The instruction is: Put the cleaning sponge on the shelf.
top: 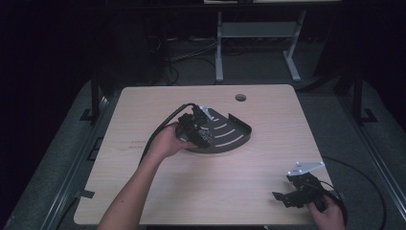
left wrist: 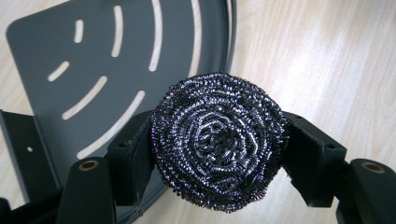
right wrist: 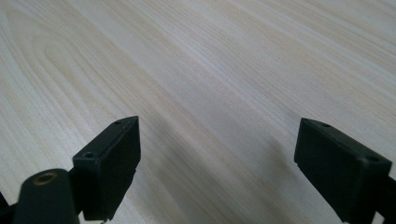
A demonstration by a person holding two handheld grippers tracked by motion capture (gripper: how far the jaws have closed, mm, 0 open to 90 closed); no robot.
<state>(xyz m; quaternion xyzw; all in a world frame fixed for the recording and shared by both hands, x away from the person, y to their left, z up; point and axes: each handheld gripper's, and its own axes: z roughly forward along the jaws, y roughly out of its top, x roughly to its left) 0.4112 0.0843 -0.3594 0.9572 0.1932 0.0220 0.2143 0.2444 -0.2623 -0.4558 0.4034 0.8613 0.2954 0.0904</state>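
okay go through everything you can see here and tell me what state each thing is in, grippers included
Left gripper: shut on the scourer, over the tray's edge.
Scourer: round, clamped between the jaws.
Tray: dark, slotted, flat on the table.
Right gripper: open, empty.
Table: bare wood near the right gripper.

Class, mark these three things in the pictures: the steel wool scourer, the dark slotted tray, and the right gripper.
steel wool scourer [left wrist: 218, 144], left gripper view, centre of its coil.
dark slotted tray [left wrist: 177, 42], left gripper view, bare floor between slots.
right gripper [right wrist: 217, 163], right gripper view, midway between its open jaws.
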